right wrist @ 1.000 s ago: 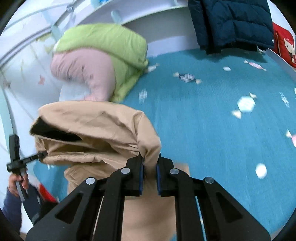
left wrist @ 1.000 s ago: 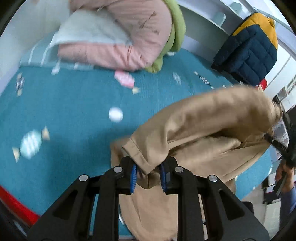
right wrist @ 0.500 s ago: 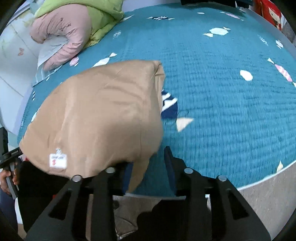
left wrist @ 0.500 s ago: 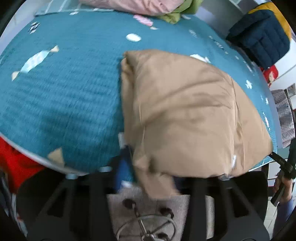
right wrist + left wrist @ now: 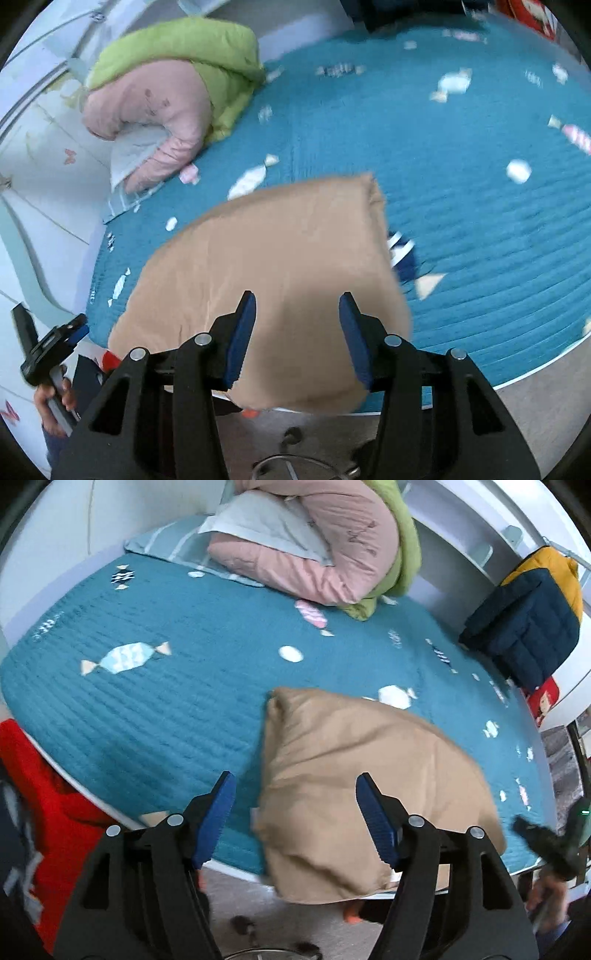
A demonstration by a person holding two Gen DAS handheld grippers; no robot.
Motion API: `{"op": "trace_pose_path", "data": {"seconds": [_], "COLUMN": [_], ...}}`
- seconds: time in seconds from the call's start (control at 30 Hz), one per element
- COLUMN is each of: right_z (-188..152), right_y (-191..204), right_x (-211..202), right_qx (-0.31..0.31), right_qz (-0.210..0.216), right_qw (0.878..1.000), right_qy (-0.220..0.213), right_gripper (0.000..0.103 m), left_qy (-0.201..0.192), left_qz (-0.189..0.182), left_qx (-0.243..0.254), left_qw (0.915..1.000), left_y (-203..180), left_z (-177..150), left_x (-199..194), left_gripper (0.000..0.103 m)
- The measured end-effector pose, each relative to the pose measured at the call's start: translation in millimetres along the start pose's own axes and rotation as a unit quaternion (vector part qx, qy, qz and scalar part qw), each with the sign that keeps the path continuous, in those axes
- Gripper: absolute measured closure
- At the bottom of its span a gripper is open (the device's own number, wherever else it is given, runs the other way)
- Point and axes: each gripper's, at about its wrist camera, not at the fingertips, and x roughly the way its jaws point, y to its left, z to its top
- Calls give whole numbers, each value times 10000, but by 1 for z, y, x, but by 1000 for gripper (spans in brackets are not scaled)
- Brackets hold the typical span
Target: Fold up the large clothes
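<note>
A tan garment [image 5: 354, 775] lies folded over on the teal bed cover [image 5: 166, 701], its near edge hanging over the bed's front edge. It also shows in the right wrist view [image 5: 280, 266]. My left gripper [image 5: 295, 823] is open and empty, held just above the garment's near left corner. My right gripper [image 5: 297, 332] is open and empty above the garment's near right part. The right gripper shows at the left wrist view's right edge [image 5: 546, 845], and the left gripper at the right wrist view's left edge [image 5: 48, 354].
A pink and green quilt [image 5: 332, 546] with a pale pillow [image 5: 258, 528] lies at the bed's far end. A navy and yellow jacket [image 5: 528, 616] hangs at the far right. A red cloth [image 5: 48, 805] hangs at the bed's near left.
Both grippers held the tan garment's edge a second ago. They laid it down on the bed, opened, let go and drew back towards the bed's front edge.
</note>
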Motion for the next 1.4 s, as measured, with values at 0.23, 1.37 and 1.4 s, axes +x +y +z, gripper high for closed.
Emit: {"op": "trace_pose_path", "data": {"seconds": [0.23, 1.37, 1.4], "right_z": [-23, 48, 36], "right_y": [-44, 122, 117], "right_x": [69, 169, 160], "right_qx": [834, -63, -89], "right_qz": [-568, -263, -222], "right_qw": [9914, 9933, 9933], "right_qy": [830, 1121, 1133], "right_gripper": [103, 103, 103], "left_qy": [1292, 1688, 1681], "left_qz": [300, -486, -473], "left_qx": [402, -1679, -1689], "left_qw": [9904, 9700, 9700], "left_y": [-25, 75, 74], "left_z": [-25, -63, -63], "left_x": [101, 108, 108], "left_gripper": [29, 11, 11]}}
